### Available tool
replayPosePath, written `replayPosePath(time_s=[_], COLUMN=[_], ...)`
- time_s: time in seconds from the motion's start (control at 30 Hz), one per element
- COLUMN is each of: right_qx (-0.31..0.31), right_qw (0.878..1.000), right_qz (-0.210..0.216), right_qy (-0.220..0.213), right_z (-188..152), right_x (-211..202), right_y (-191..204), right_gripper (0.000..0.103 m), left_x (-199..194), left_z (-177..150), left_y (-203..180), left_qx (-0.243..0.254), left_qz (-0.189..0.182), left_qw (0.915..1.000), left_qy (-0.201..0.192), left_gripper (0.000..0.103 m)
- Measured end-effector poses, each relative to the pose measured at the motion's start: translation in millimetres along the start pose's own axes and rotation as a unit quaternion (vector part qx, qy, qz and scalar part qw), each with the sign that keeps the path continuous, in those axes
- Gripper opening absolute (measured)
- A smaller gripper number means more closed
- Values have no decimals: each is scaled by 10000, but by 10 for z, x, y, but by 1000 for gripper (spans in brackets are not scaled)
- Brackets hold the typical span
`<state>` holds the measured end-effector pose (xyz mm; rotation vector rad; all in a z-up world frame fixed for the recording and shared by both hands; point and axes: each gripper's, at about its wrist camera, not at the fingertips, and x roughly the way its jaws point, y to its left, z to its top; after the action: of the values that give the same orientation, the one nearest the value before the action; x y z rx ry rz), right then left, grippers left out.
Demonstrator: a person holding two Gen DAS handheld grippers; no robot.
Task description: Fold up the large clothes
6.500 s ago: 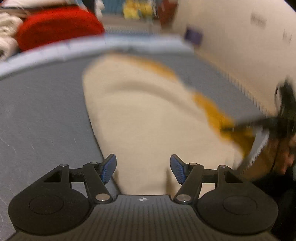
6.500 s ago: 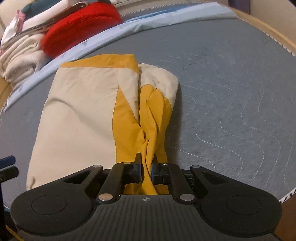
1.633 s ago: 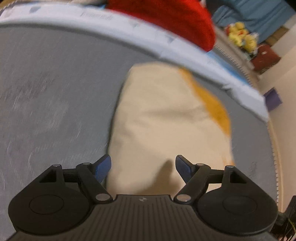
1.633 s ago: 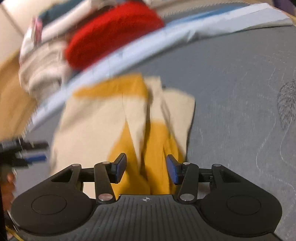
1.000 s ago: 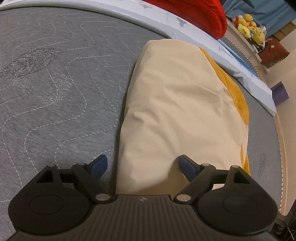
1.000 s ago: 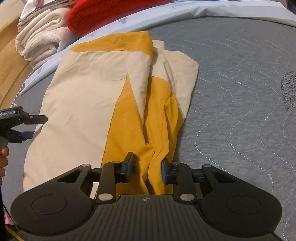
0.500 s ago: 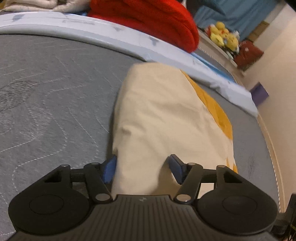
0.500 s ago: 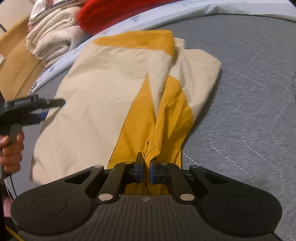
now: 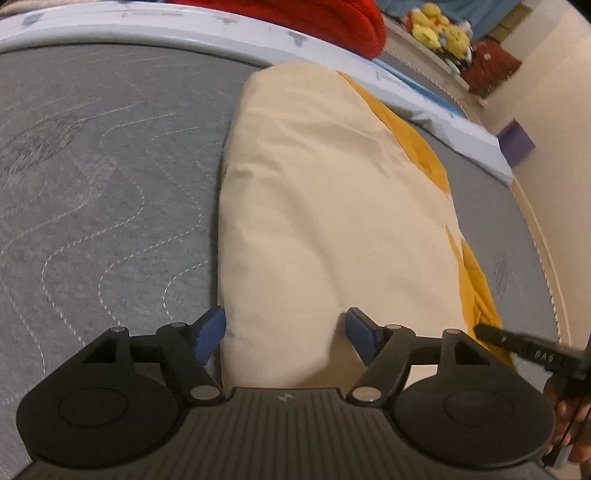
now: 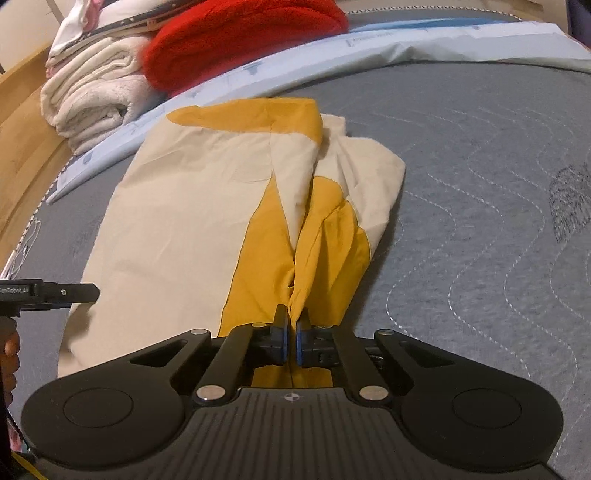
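Right gripper [image 10: 290, 334] was clamped tight on a bunched fold of the yellow part of the garment [image 10: 221, 206], blue pads pretty much touching with only fabric between them. Left gripper [image 9: 286, 332] was spread wide, its pads straddling the near cream edge of the same garment [image 9: 332, 206] without pinching it. The cream-and-yellow garment was laid folded on the grey quilted mattress [image 10: 498, 221], with the yellow sleeve gathered along its right side. Further back, a red blanket [image 10: 240, 33] and a folded white towel [image 10: 92, 99] were stacked past a pale blue sheet [image 10: 406, 48] at the mattress edge.
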<state>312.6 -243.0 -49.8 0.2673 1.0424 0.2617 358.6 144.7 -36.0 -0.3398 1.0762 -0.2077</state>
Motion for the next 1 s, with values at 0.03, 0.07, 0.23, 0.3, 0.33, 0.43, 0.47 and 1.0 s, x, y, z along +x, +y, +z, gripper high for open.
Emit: replayPosePath(time_s=[0.03,0.07,0.23,0.3,0.33,0.43,0.47,1.0], right_qx=[14,-22,-75,-73,-202,-673,-663,-806], right_qw=[10000,10000,9981,9964,9944,9796,9755,9428], right_qz=[-32,-68,-600,-837,-1039,-1712,-1758,-1507], right_qy=[5,23,91,73,-39,-811,-1143,-2862], right_z=[-28,-52,-199,-214,-207,-227,-266,-2271], right_x=[11,33,79,-53,-171,-731,-990,-2672], right_y=[17,29,-23,-15,30,245,324,1357], right_gripper=[8,9,44,44,44,44,44,102], left_x=[-17,-16,54,-83,-198,-692,-896,-2440], left_z=[-17,-48,-300,-350,-364,-474,-549,-2735], left_y=[10,10,114,42,-42,-329,-429,-1237], left_qx=[-68,-22,-9,206,457,1156,1317,1608], left_qz=[-15,11,158,386,525,886,984,1210], left_qw=[10000,10000,9990,9975,9962,9893,9857,9443], left_qy=[-1,-17,424,546,527,-69,-380,-2603], left_gripper=[76,76,83,83,82,83,87,103])
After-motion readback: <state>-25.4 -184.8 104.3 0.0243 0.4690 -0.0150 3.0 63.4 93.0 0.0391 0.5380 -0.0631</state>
